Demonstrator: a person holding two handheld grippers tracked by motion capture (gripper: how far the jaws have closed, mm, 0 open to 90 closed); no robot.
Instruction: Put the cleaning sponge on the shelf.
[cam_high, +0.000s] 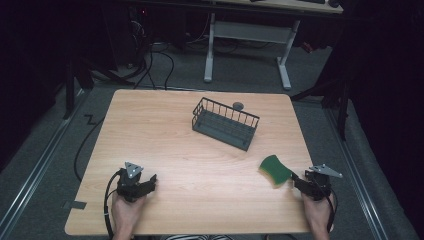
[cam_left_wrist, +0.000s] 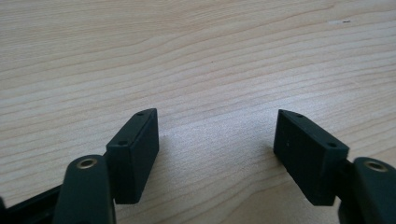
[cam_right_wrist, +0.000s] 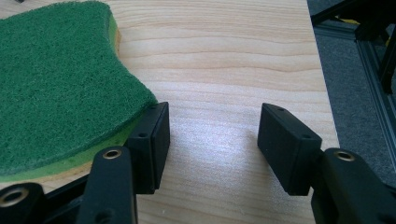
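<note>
While both grippers rest low on the bench (cam_high: 200, 165), the green sponge (cam_high: 275, 170) lies near its right edge, just beside the right gripper (cam_high: 300, 182); fingers (cam_right_wrist: 152, 140) spread, pinching nothing. Left gripper (cam_high: 150, 182) likewise spread. Sponge judged light, soft, compressible; best taken across its narrow waist. High view adds the wire basket (cam_high: 225, 123)

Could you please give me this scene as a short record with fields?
surface: wooden table
sponge: green sponge lying flat near the right edge
basket: dark wire basket, nothing visible inside, behind the centre
left gripper: left gripper open over bare wood
right gripper: right gripper open, nothing between its fingers, sponge just outside one finger
</note>
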